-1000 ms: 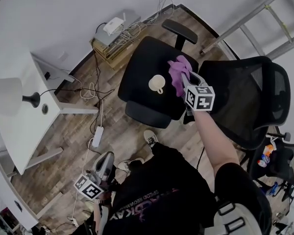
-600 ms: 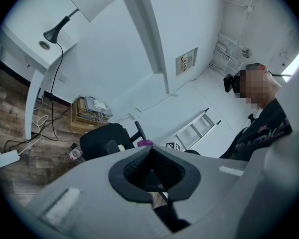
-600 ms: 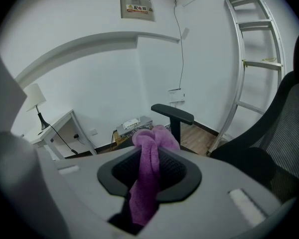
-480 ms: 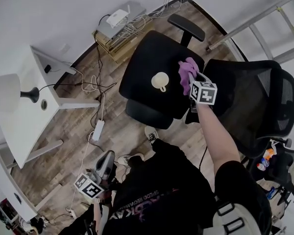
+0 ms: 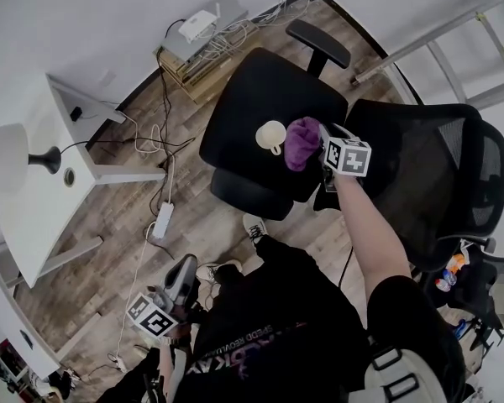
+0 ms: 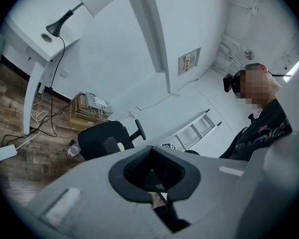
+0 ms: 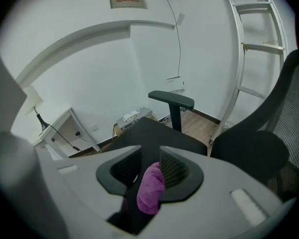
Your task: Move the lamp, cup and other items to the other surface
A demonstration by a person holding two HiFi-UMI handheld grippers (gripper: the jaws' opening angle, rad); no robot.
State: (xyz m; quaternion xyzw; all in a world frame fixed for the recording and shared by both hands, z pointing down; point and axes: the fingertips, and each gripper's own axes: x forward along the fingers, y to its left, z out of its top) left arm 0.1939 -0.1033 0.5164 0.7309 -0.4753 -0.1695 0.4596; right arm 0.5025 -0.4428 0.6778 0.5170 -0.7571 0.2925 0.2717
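We count 3 things here. The lamp, a white drum shade on a black stem and round base, stands upright near the left edge of the white table. Its cord runs off the edge facing the chair.

The cream cup sits upright mid-seat on the black chair, handle toward the seat's front edge.

The purple cloth is a crumpled heap on the seat just beside the cup. It sits between the right gripper's jaws, which have just been opening, and only 1 pad touches it.

Chair common to all three views
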